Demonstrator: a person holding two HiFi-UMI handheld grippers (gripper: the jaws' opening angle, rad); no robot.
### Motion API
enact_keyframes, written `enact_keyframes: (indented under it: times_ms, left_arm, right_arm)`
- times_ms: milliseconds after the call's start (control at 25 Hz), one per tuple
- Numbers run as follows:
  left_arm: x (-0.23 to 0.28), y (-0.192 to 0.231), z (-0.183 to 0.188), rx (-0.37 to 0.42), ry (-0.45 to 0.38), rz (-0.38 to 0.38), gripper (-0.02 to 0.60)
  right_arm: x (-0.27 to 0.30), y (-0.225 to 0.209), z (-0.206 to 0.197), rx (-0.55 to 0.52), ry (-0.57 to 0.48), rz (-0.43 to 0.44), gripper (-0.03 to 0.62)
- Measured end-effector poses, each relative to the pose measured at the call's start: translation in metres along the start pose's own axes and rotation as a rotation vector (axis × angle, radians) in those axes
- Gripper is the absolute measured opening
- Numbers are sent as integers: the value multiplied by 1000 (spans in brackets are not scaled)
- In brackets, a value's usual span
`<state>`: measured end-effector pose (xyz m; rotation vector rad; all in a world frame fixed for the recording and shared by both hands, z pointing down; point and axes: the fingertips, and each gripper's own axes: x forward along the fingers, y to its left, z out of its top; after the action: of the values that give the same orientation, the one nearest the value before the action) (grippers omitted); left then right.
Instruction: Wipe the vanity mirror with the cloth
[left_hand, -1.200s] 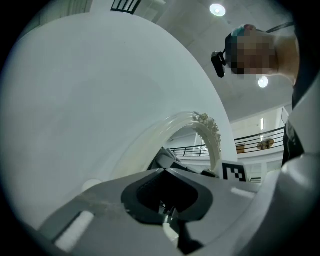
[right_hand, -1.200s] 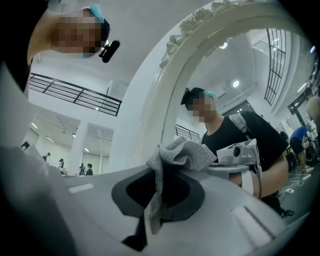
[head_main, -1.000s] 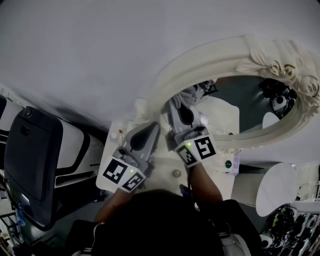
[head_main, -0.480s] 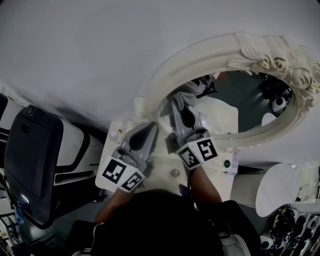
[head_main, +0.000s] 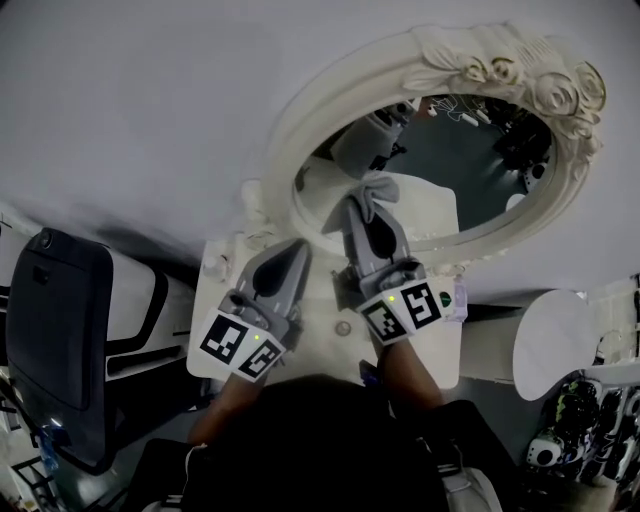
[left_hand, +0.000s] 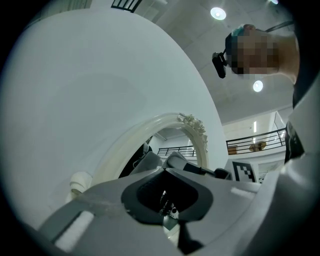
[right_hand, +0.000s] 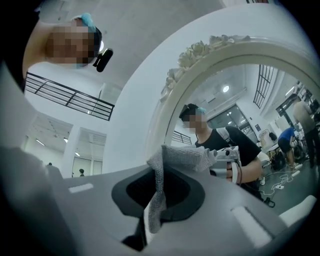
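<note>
The oval vanity mirror (head_main: 470, 160) has an ornate cream frame (head_main: 300, 140) and stands against a white wall. My right gripper (head_main: 368, 208) is shut on a grey cloth (head_main: 362, 190), which it holds at the lower left of the glass. In the right gripper view the cloth (right_hand: 185, 157) bunches over the jaw tips in front of the frame (right_hand: 200, 50). The gripper and cloth are reflected in the glass. My left gripper (head_main: 295, 252) is shut on nothing, low and left of the mirror beside the frame's foot. The left gripper view shows the frame (left_hand: 195, 127) ahead.
The white vanity top (head_main: 320, 335) lies under both grippers, with a small round knob (head_main: 343, 328) and a small bottle (head_main: 447, 298) on it. A black chair-like object (head_main: 55, 330) stands at the left. A white round panel (head_main: 550, 355) is at the right.
The right gripper has carried the cloth a little further up onto the glass. The head view has shifted, so the mirror sits higher and more to the left. The left gripper has barely moved.
</note>
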<state>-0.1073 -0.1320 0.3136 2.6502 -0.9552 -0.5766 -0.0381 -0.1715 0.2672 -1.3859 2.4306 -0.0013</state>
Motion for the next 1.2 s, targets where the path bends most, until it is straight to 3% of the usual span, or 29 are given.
enact_keyframes:
  times_ms: [600,1200]
  left_arm:
    - [-6,-67,-18,21,4,-31,2]
    - [-4,-170,-72,56,21,-4,2]
  right_arm:
    - [-93,0,45,-35,-55,-49,17]
    - [-251,-46,78,-29,-21,-157,17]
